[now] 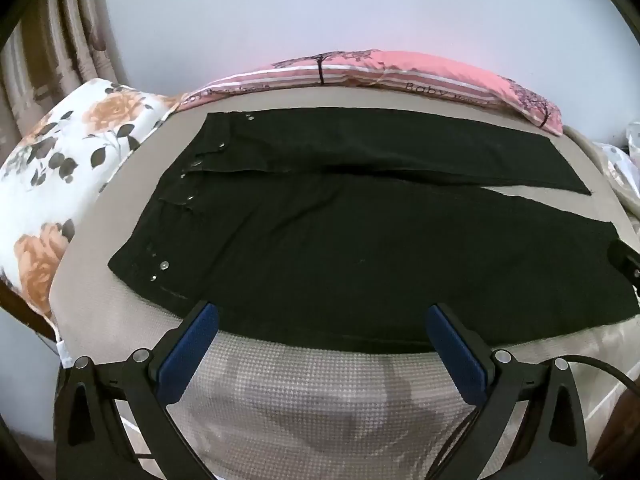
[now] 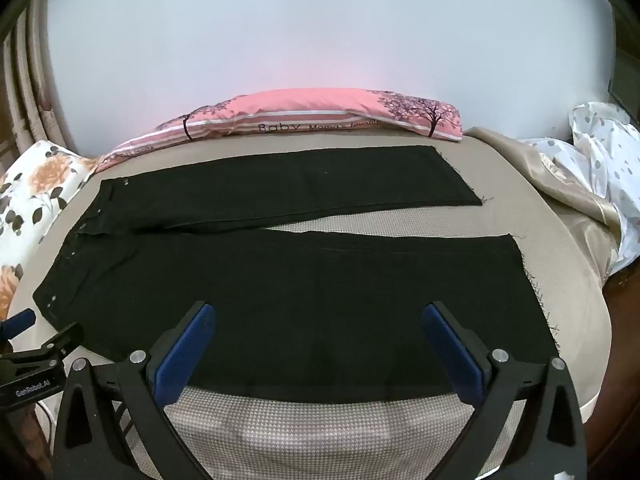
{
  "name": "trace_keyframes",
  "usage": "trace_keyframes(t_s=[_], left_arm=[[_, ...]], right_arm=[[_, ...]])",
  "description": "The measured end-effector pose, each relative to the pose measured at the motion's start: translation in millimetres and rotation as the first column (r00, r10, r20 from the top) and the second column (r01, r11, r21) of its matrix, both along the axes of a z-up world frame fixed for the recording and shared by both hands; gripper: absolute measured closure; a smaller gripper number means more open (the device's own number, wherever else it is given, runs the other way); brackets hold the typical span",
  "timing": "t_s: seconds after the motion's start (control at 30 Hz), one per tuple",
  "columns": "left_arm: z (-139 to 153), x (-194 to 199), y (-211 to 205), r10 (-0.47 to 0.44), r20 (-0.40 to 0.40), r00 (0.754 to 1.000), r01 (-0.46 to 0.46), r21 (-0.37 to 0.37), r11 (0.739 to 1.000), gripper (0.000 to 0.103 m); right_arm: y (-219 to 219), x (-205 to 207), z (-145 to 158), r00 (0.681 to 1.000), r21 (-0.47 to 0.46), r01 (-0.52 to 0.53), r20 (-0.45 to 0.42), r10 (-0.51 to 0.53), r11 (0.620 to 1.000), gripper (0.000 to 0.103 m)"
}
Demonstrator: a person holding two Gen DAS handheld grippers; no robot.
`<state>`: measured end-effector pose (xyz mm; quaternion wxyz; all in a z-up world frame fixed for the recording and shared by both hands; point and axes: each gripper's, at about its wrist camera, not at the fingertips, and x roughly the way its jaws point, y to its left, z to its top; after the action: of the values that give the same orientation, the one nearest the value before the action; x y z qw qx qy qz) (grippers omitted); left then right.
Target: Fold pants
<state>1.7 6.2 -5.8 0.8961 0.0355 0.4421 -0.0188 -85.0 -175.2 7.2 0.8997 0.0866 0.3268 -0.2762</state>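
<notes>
Black pants point(image 1: 340, 248) lie flat on the beige bed point(image 1: 304, 392), waist with metal studs at the left, two legs running right and slightly apart. They also show in the right wrist view point(image 2: 304, 292). My left gripper point(image 1: 322, 316) is open, its blue pads over the near edge of the near leg, close to the waist end. My right gripper point(image 2: 320, 314) is open over the near edge of the same leg, toward the hem end. Neither holds cloth. The left gripper's body shows at the left edge of the right wrist view point(image 2: 36, 344).
A floral pillow point(image 1: 60, 168) lies at the left by the waist. A pink striped pillow point(image 2: 320, 118) runs along the far edge against the pale wall. Crumpled beige and dotted white cloth point(image 2: 592, 184) lies at the right end of the bed.
</notes>
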Motion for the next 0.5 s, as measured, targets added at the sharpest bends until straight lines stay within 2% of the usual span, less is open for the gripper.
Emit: trace_keyframes(t_s=[0.17,0.27,0.5], left_arm=[[0.1,-4.0,-4.5,-0.026,0.026,0.999,0.025,0.022,0.999,0.0],[2.0,-2.8,-5.8,-0.029,0.029,0.999,0.029,0.011,1.0,0.0],[1.7,0.2,-0.5,-0.003,0.033,0.999,0.003,0.004,1.0,0.0]], right_arm=[[1.7,0.9,0.5,1.0,-0.001,-0.003,0.003,0.003,1.0,0.0],[1.6,1.0,0.3,1.0,-0.001,-0.006,0.003,0.006,1.0,0.0],[1.5,2.4,0.0,1.0,0.005,-0.008,0.003,0.008,1.0,0.0]])
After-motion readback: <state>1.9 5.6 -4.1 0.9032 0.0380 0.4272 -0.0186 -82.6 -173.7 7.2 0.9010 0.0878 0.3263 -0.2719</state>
